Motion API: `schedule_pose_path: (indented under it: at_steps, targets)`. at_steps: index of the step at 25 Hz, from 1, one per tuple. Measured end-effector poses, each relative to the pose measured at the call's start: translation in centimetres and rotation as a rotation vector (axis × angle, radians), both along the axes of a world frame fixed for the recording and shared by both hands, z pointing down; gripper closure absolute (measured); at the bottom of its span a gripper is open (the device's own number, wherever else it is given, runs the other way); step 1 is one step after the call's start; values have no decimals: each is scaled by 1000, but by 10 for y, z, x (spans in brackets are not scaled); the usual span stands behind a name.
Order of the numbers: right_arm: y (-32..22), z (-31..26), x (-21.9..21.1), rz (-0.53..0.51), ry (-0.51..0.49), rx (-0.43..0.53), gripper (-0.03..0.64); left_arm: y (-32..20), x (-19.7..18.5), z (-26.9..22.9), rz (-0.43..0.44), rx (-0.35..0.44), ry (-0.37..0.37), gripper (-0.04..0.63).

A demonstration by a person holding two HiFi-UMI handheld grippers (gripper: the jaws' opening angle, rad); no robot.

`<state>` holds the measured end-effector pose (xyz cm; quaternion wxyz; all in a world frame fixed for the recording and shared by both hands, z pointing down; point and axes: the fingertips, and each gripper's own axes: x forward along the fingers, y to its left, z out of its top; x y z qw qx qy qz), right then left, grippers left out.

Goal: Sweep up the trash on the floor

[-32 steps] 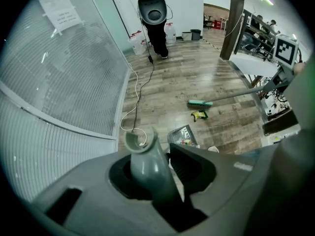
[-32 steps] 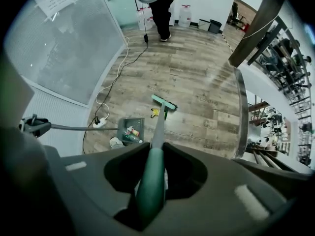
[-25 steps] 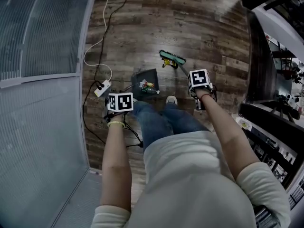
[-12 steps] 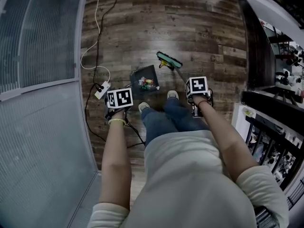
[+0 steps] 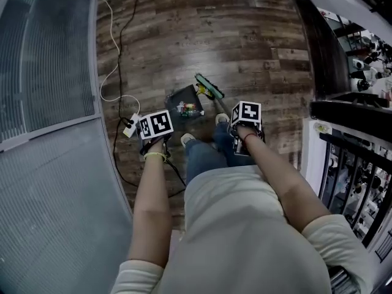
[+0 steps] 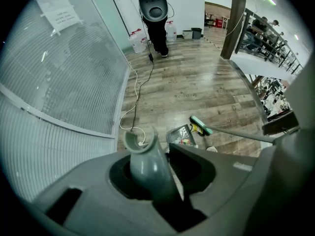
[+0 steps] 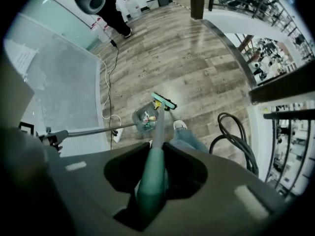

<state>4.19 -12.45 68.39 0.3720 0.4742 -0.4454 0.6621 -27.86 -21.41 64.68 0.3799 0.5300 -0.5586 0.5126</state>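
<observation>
Closer than a second ago, the broom head now sits against the right corner of the dustpan, where before it lay well apart. The dustpan rests on the wooden floor just ahead of the person's shoes, with colourful trash inside it. The left gripper is clamped on the grey dustpan handle. The right gripper is clamped on the green broom handle. A white power strip lies left of the dustpan.

The broom has swung in — head now beside the dustpan.
</observation>
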Motion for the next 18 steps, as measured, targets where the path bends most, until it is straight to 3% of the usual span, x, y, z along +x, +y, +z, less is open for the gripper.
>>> schedule_pose_path:
  at_steps: [11,18]
  targets:
    - [22,-7,-41,231,-80,-46,520,3,-7,-1,1,3,19,500]
    - [36,-12,-64,227,-124,-70,520,3,-9,-1,4,7,23,500]
